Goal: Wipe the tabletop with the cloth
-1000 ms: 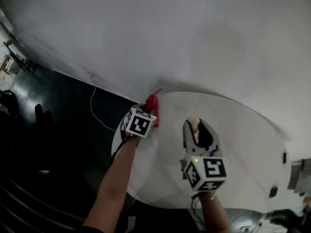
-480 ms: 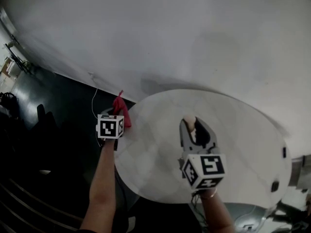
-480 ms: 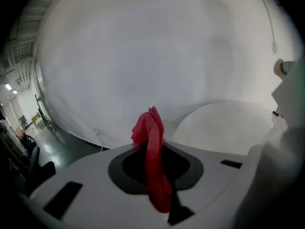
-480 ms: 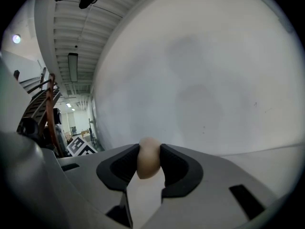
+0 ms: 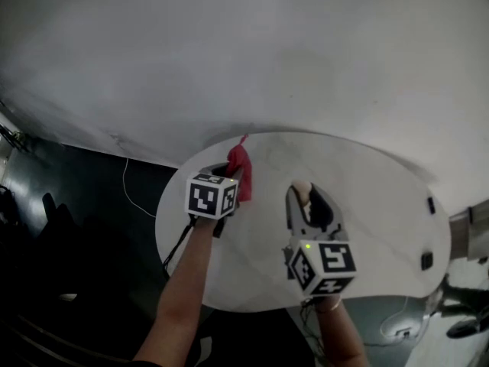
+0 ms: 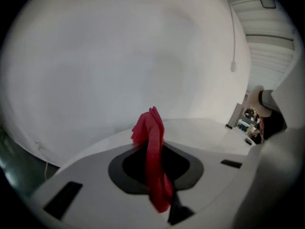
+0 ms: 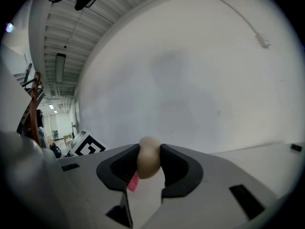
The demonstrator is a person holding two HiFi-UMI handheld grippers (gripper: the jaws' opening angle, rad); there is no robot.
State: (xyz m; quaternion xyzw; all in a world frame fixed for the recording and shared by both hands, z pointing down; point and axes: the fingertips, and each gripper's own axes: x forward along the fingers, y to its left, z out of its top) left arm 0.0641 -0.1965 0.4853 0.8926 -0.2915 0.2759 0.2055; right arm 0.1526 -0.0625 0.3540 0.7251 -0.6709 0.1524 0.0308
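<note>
Overhead, from the head view, my left gripper [image 5: 231, 176] sits left of centre in the frame, over the upper left part of the round white tabletop [image 5: 374, 197]. Its jaws are clenched on the red cloth [image 5: 241, 163]. In the left gripper view a crumpled tuft of the cloth stands up beyond the jaw tips and a narrow strip trails down between them toward the lower centre of the frame. Whether any fold touches the tabletop cannot be told.

My right gripper [image 5: 307, 202] lies just right of centre, pointing toward the top of the frame, with its marker cube [image 5: 322, 266] nearest the camera. Its jaws are partly closed and grasp a pale, egg-shaped object [image 7: 149, 157], pressed from both sides. A small pink tag [image 7: 133, 181] shows just below the object, at lower centre of the right gripper view.

Behind the tabletop a plain white wall [image 5: 244, 60] fills the upper half of the head view. Dark floor [image 5: 69, 228] occupies the lower left, crossed by a thin pale cable [image 5: 127, 187].
</note>
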